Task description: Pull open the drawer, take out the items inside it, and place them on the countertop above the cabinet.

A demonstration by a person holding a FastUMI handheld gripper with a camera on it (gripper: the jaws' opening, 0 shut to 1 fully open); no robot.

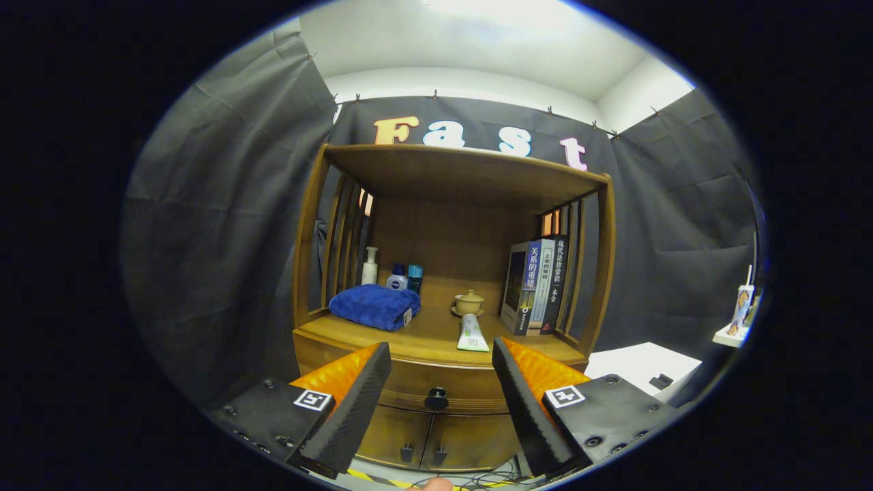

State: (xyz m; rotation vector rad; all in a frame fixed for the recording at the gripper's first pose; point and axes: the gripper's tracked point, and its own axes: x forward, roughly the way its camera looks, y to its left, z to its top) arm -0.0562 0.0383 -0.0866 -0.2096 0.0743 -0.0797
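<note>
A wooden cabinet stands ahead of me with its drawer [436, 383] closed flush; a round black knob [436, 398] sits at the drawer's middle. My gripper [442, 358] is open, its two orange-and-black fingers [354, 389] spread wide with nothing between them, some way back from the drawer front. The knob shows in the gap between the fingers, beyond them. On the countertop [436, 337] above the drawer lies a white-and-green tube [472, 334] near the front edge. What the drawer holds is hidden.
On the countertop are a folded blue towel [375, 307], bottles [394, 273] behind it, a small lidded teacup [468, 303] and upright books [537, 285] at the right. Two cabinet doors [436, 440] sit below the drawer. A white table [641, 365] stands to the right; cables lie on the floor.
</note>
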